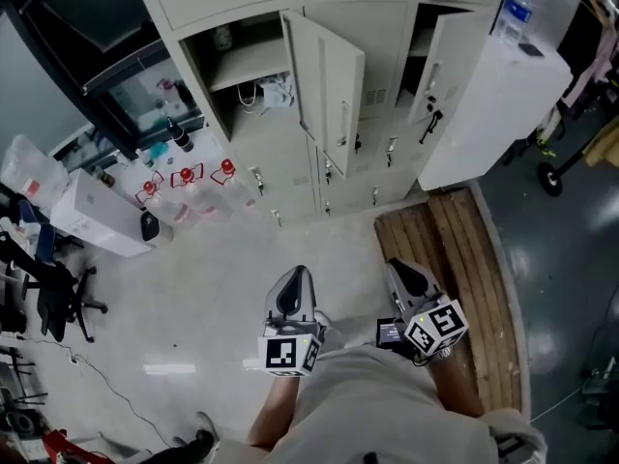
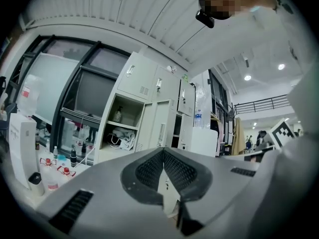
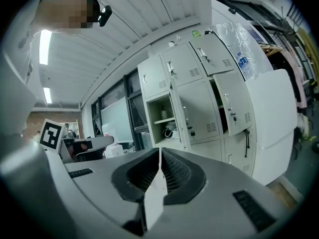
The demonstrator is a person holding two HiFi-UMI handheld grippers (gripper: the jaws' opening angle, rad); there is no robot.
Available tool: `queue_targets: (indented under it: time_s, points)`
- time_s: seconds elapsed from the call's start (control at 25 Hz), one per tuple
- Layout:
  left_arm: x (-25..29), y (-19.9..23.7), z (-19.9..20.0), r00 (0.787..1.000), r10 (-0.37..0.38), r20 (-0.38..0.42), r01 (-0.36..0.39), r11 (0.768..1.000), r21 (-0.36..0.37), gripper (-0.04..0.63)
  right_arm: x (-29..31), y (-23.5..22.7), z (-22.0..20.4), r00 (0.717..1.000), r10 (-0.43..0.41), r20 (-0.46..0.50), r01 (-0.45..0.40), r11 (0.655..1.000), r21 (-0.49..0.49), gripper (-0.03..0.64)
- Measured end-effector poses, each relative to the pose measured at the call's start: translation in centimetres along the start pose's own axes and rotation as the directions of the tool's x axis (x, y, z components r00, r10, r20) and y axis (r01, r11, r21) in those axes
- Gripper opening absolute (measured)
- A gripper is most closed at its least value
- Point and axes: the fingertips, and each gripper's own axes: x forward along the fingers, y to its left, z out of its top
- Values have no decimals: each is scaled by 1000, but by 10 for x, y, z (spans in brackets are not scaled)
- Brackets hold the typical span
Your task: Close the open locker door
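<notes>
Both grippers sit low in the head view, just above the person's body, side by side and pointing up the frame toward the lockers. The left gripper point(image 1: 295, 280) has its jaws pressed together with nothing between them, and so does the right gripper point(image 1: 400, 271). Neither is near a door yet.

Past them lies bare floor, with a wooden pallet point(image 1: 455, 259) at lower right and bottles point(image 1: 186, 178) on the floor at centre left. Either could catch a foot on the way in.

The open door point(image 1: 331, 83) stands at upper centre, swung well out from its compartment point(image 1: 242, 71), which holds a cable and loose items point(image 1: 273, 93) near the front edge. These may get pinched or stop the door from latching. A second door point(image 1: 447, 58) at upper right also hangs ajar, against a white box point(image 1: 498, 104), so the wrong one could be picked. Closed jaw tips may slip across the smooth panel, and a hard shove could bounce the door back open.
</notes>
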Motion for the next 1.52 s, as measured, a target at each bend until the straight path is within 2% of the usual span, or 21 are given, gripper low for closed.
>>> queue_targets:
  time_s: [0.16, 0.24, 0.32, 0.52, 0.8, 0.96, 1.12, 1.2, 1.24, 1.44, 1.52]
  points:
    - [25, 24, 10, 1000, -26, 4, 26, 1000, -2, 9, 39, 2, 14, 1000, -2, 22, 3, 1000, -11, 32]
    - [31, 35, 17, 999, -31, 10, 31, 999, 27, 9, 55, 6, 18, 999, 0, 36, 0, 1000, -12, 32]
    - [36, 51, 24, 1000, -13, 20, 12, 998, 58, 9, 71, 14, 20, 999, 27, 46, -27, 999, -19, 32]
    - [49, 76, 35, 999, 28, 33, -30, 998, 52, 9, 101, 18, 29, 992, 108, 59, -105, 993, -51, 32]
    - [82, 74, 36, 998, 62, 32, -64, 995, 82, 9, 141, -19, 46, 986, 159, 57, -154, 985, -77, 32]
    - [119, 68, 38, 993, 108, 51, -112, 991, 79, 9, 164, -49, 56, 973, 231, 9, -227, 964, -140, 34]
    - [160, 61, 45, 985, 154, 79, -161, 984, 82, 9, 188, -80, 74, 938, 346, -22, -345, 924, -165, 46]
    - [179, 58, 44, 978, 186, 89, -193, 978, 76, 9, 201, -89, 79, 907, 418, -41, -419, 891, -174, 135]
    - [187, 56, 43, 974, 204, 93, -211, 975, 73, 9, 207, -92, 81, 893, 448, -50, -449, 875, -181, 150]
    - [213, 42, 37, 954, 283, 96, -290, 954, 68, 9, 229, -109, 93, 837, 544, -62, -545, 817, -189, 170]
    - [219, 40, 35, 942, 321, 95, -328, 942, 67, 9, 236, -115, 98, 806, 588, -63, -589, 788, -181, 176]
